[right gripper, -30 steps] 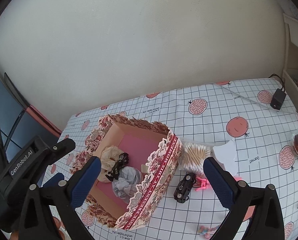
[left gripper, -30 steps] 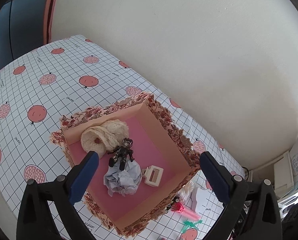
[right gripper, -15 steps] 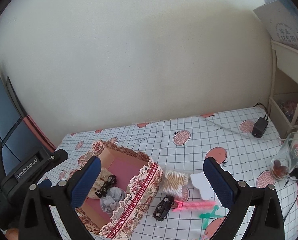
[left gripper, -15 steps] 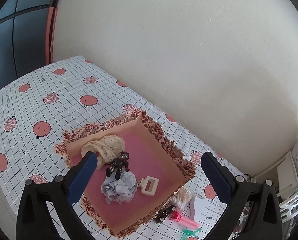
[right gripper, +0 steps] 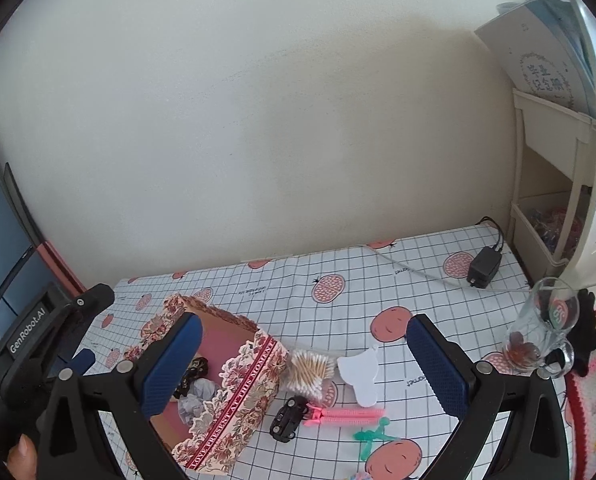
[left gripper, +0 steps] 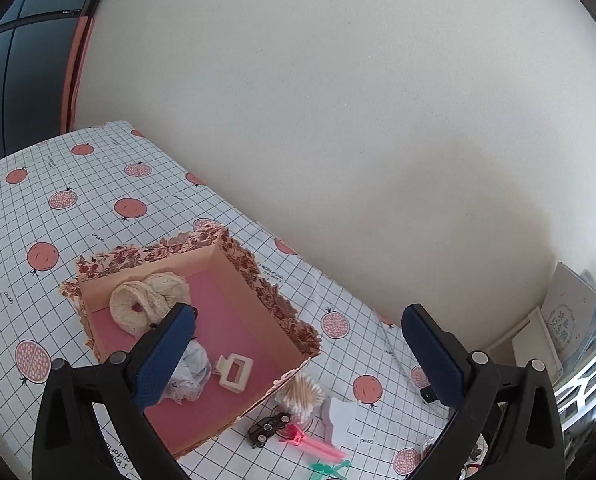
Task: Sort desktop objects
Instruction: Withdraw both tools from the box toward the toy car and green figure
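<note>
Left wrist view. The left claw (left gripper: pixel 298 354) is hanging high over the surface (left gripper: pixel 97 184) with its blue pads spread wide and nothing between them. The landmark is the floral box (left gripper: pixel 257 276), which is sitting open on the gridded, fruit-printed cloth.
- Inside the box, far corner: two cream lace scrunchies (left gripper: pixel 145 304) are lying pressed together.
- Inside the box, middle: a crumpled grey-white wad (left gripper: pixel 193 372) is lying partly hidden behind the left pad.
- Inside the box, just right of the wad: a cream hair clip (left gripper: pixel 233 372) is resting on the pink floor.
- Outside the box, at its near right corner: a bundle of cotton swabs (left gripper: pixel 304 394) is touching the box wall.
- Just below the swabs: a black toy car (left gripper: pixel 267 429), a pink clip (left gripper: pixel 312 442), a white card (left gripper: pixel 344 420) and a green clip (left gripper: pixel 330 469) are lying close together.

Right wrist view. The right claw (right gripper: pixel 304 364) is likewise gaping wide and holding nothing, well above the surface.
- The box (right gripper: pixel 241 392) is showing its lettered side; a black figure (right gripper: pixel 195 368) and the grey wad (right gripper: pixel 197 396) are lying inside.
- Right of the box: the swabs (right gripper: pixel 312 370), white card (right gripper: pixel 360 376), toy car (right gripper: pixel 287 418), pink clip (right gripper: pixel 346 415) and green clip (right gripper: pixel 372 438) are lying on the cloth.
- Far right of the box: a drinking glass (right gripper: pixel 542 332) is standing upright, and a black power adapter (right gripper: pixel 484 268) is lying near the wall.
- Left of the box: the other gripper body (right gripper: pixel 37 344) is showing, with a fingertip (right gripper: pixel 19 458) at the frame edge.
</note>
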A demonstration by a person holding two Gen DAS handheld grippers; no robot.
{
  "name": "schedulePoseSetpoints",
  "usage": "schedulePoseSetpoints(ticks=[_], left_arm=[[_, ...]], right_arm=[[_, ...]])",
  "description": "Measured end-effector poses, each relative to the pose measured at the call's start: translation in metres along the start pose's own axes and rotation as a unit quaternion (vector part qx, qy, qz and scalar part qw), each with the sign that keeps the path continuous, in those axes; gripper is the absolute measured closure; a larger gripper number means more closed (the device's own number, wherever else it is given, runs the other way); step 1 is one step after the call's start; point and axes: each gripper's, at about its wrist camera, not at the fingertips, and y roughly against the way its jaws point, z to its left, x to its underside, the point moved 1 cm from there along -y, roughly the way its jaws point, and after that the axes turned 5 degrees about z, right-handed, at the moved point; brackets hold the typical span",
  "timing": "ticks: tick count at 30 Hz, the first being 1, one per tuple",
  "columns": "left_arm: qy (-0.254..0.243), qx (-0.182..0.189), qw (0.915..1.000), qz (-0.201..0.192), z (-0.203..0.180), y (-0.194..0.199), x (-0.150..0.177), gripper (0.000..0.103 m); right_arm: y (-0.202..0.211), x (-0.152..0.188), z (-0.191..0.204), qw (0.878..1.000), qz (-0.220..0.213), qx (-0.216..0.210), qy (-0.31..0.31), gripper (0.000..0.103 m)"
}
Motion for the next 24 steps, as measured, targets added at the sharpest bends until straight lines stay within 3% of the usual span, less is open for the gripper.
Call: schedulePoseSetpoints(ticks=[3, 7, 13, 19, 24], left_arm=[[-0.010, 0.037, 0.9992, -0.013, -0.009, 0.005, 0.002, 0.000], [-0.035, 0.053, 0.9978, -0.021, -0.026, 0.008, 0.007, 0.000], [-0.076, 0.072, 0.9945, 0.000, -0.052, 0.003, 0.019, 0.000], [-0.112, 0.075, 0.9896, 0.049, -0.071, -0.021, 0.041, 0.000], [-0.089, 0.044, 0.9889, 0.111, -0.069, -0.054, 0.064, 0.000]], right_arm=[[0.011, -0.003, -0.012, 1.000, -0.008, 0.011, -0.004, 0.000], [0.023, -0.008, -0.030, 1.000, -0.017, 0.021, -0.008, 0.000], [0.034, -0.015, -0.063, 0.998, -0.023, -0.023, -0.048, 0.000], [0.033, -0.014, -0.083, 0.998, -0.016, -0.007, -0.065, 0.000], [0.016, -0.006, -0.100, 0.995, 0.008, 0.019, -0.093, 0.000]])
